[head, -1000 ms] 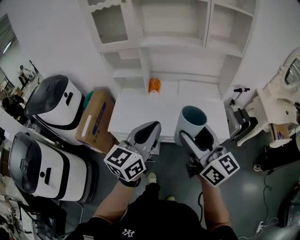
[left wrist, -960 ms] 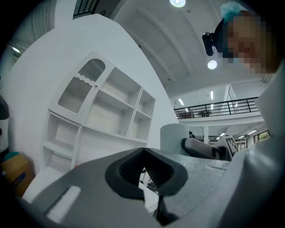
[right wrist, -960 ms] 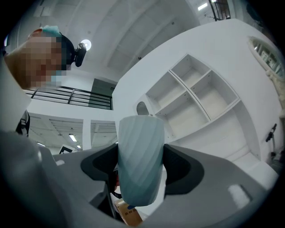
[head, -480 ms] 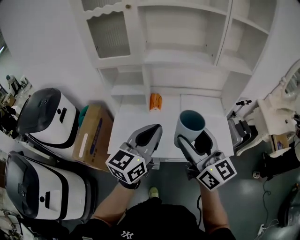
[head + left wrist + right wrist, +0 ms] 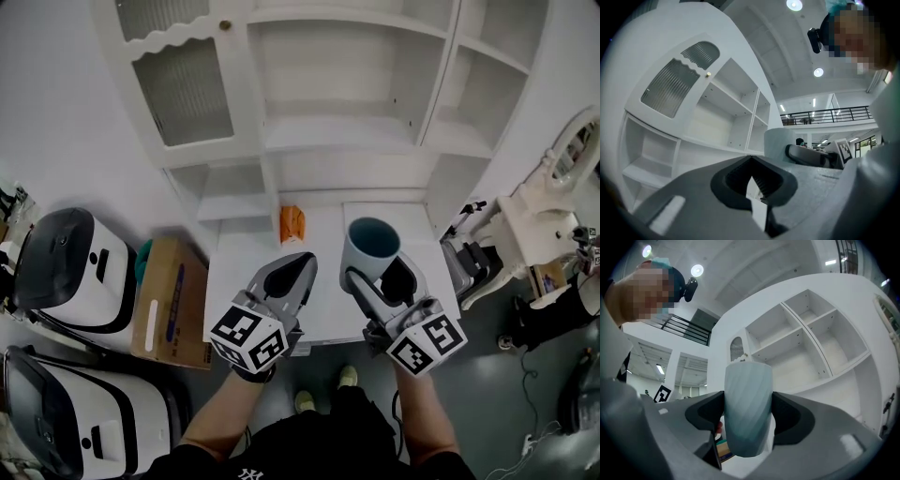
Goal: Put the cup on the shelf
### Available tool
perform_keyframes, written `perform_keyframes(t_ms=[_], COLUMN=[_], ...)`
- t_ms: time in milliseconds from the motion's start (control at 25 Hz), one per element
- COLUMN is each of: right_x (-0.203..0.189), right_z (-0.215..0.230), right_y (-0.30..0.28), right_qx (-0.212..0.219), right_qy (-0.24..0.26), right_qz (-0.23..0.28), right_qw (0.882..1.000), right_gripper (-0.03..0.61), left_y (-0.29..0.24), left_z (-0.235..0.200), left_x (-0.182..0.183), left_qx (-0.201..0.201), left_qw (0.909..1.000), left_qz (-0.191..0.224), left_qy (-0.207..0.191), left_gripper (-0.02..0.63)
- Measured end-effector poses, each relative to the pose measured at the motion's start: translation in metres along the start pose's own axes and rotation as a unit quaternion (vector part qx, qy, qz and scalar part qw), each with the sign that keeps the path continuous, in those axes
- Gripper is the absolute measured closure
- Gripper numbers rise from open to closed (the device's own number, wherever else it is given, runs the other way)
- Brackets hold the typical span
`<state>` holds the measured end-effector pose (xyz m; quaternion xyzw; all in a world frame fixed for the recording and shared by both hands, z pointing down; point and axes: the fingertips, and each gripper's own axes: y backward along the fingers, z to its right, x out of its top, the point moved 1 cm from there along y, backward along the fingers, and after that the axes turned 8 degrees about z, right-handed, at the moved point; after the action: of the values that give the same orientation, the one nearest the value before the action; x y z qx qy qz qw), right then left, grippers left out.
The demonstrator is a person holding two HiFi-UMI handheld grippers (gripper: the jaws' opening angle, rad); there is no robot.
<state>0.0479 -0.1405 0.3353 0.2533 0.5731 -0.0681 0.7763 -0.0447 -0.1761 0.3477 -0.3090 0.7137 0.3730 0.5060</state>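
Observation:
A pale blue-grey ribbed cup (image 5: 368,247) with a dark teal inside is held upright over the white counter (image 5: 231,281). My right gripper (image 5: 377,274) is shut on it; in the right gripper view the cup (image 5: 746,408) fills the gap between both jaws. My left gripper (image 5: 292,274) hangs beside it to the left, shut and holding nothing, and its own view shows the gripper (image 5: 757,187) with its jaws closed. The white shelf unit (image 5: 337,141) rises behind the counter, with open compartments (image 5: 792,357) ahead of the cup.
An orange object (image 5: 292,224) stands at the back of the counter. A cardboard box (image 5: 167,302) and two white-and-black appliances (image 5: 66,267) sit on the floor at left. A glass-fronted cabinet door (image 5: 183,89) is upper left. White machinery (image 5: 534,220) stands at right.
The view has tilted up and moved closer to the shelf unit, showing more of the upper compartments. Both grippers and the held cup have shifted slightly left and toward the counter.

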Motion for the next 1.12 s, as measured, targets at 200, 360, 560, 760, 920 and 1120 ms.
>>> perform_keyframes(t_ms=[200, 360, 560, 760, 920, 1120], right_x=[0.001, 0.006, 0.014, 0.024, 0.024, 0.022], right_z=[0.030, 0.051, 0.070, 0.094, 0.111, 0.128], right_y=[-0.034, -0.076, -0.138, -0.196, -0.228, -0.248], right_qx=[0.016, 0.045, 0.087, 0.085, 0.059, 0.042], right_qy=[0.014, 0.017, 0.022, 0.038, 0.070, 0.094], right_qz=[0.000, 0.000, 0.004, 0.002, -0.009, -0.026], right_qw=[1.000, 0.999, 0.996, 0.996, 0.996, 0.994], right_gripper=[0.236, 0.236, 0.236, 0.236, 0.236, 0.236], left_y=[-0.033, -0.054, -0.077, -0.090, -0.096, -0.110], left_z=[-0.021, -0.045, -0.079, -0.106, -0.124, -0.134], left_x=[0.001, 0.010, 0.019, 0.031, 0.039, 0.035], left_qx=[0.007, 0.029, 0.072, 0.106, 0.121, 0.117], left_qw=[0.9999, 0.9994, 0.9969, 0.9930, 0.9907, 0.9914], left_qz=[0.007, 0.012, 0.021, 0.030, 0.037, 0.040], left_qy=[-0.004, -0.014, -0.026, -0.044, -0.050, -0.041], left_gripper=[0.614, 0.614, 0.613, 0.614, 0.613, 0.613])
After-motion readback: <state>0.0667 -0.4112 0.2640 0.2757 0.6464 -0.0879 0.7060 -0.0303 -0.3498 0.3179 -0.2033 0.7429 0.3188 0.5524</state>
